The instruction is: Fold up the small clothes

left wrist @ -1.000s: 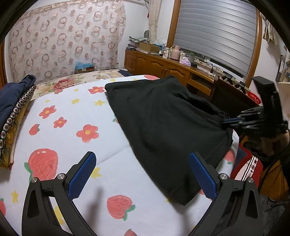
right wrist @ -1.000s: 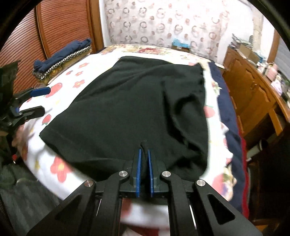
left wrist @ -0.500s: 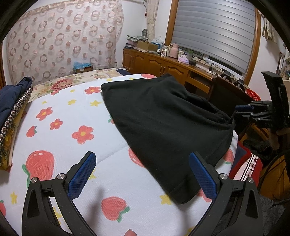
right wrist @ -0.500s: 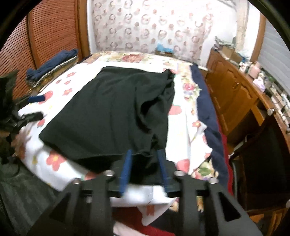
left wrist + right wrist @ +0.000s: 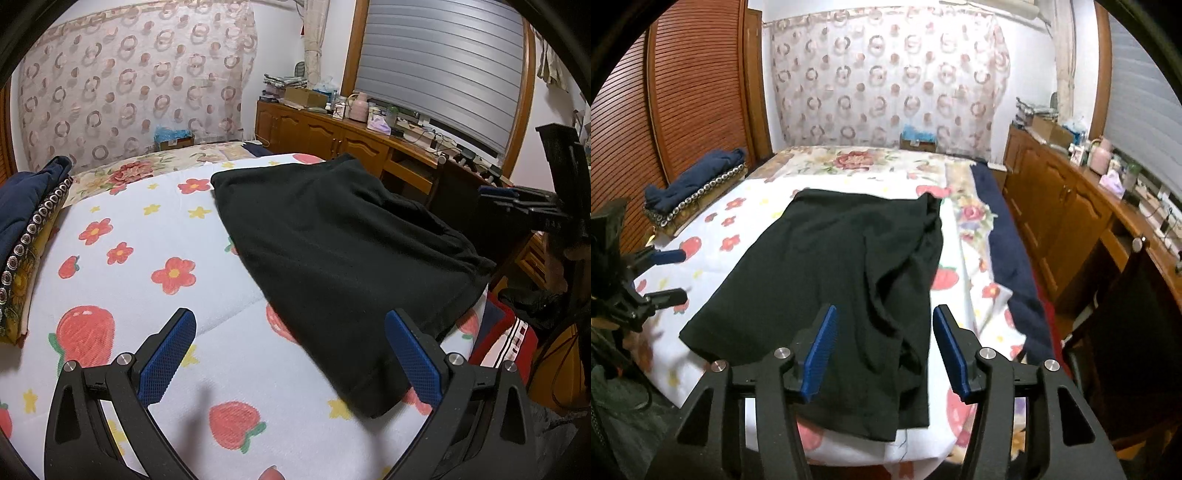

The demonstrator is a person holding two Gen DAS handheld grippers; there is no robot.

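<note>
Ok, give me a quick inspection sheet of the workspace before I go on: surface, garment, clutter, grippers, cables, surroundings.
Surface: bed with white flower-and-strawberry sheet, lightly creased.
Job's things: black garment lies flat on the sheet, its right part bunched in folds, its near hem at the bed edge.
Clutter: navy folded cloth on a studded cushion at the bed's left side.
Grippers: left hand-held gripper open, holding nothing; right hand-held gripper open above the garment's near hem, holding nothing.
Cables: some on the wooden cabinet top; none on the bed.
Surroundings: patterned curtain, slatted wooden door, window shutter.
</note>
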